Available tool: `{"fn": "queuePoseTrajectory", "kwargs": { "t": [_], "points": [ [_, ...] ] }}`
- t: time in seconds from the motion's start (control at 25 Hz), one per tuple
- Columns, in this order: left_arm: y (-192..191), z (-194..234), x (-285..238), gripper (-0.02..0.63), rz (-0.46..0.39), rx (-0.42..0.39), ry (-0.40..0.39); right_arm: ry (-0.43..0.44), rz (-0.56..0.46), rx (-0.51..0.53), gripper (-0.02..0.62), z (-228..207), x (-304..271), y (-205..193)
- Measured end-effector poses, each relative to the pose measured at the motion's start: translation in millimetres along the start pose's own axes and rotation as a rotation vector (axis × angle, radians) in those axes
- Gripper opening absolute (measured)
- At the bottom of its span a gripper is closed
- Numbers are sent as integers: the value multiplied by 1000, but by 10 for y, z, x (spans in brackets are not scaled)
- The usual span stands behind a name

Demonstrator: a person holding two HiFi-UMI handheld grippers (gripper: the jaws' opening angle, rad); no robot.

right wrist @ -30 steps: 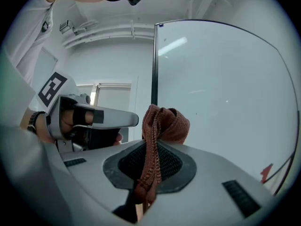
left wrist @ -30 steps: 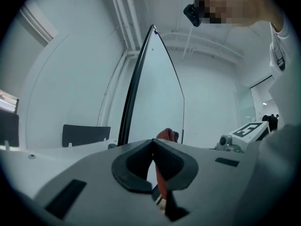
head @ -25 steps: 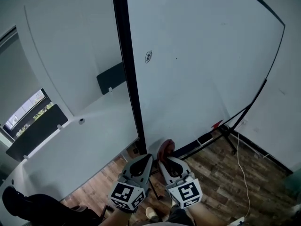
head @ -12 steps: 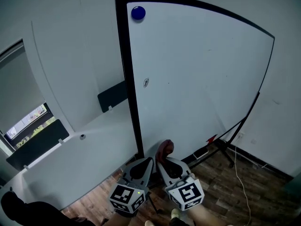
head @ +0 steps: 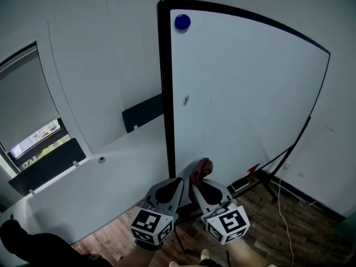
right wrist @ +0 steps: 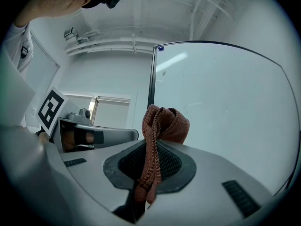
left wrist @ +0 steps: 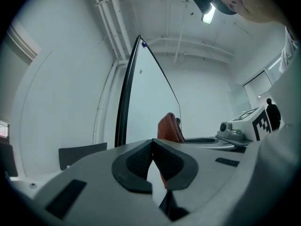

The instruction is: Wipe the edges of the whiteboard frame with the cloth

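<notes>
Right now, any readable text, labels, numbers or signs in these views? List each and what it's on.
No legible text in any view.
Small round mark on the whiteboard: too small to read.
Marker cubes on the left gripper and right gripper: square black-and-white patterns only, no letters or digits.

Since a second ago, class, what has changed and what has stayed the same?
The view tilted up: the whiteboard's top corner and blue magnet came into sight. Nothing was grasped or released. The right hand-held gripper stays shut on the red cloth, the left hand-held gripper shut and empty, both low.
</notes>
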State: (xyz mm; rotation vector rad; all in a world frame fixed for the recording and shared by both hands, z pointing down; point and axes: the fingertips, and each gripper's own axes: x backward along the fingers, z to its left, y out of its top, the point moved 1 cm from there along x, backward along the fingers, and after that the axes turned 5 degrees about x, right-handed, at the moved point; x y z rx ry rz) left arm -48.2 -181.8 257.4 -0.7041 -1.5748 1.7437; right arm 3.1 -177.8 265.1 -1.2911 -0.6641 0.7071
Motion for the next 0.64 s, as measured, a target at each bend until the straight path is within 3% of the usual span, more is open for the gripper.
{"fn": "queuePoseTrajectory", "kwargs": {
  "t": [0.64],
  "points": [
    [11, 58, -23, 9, -7, -10, -8, 5, -2, 16, 44, 18, -87, 16]
  ]
}}
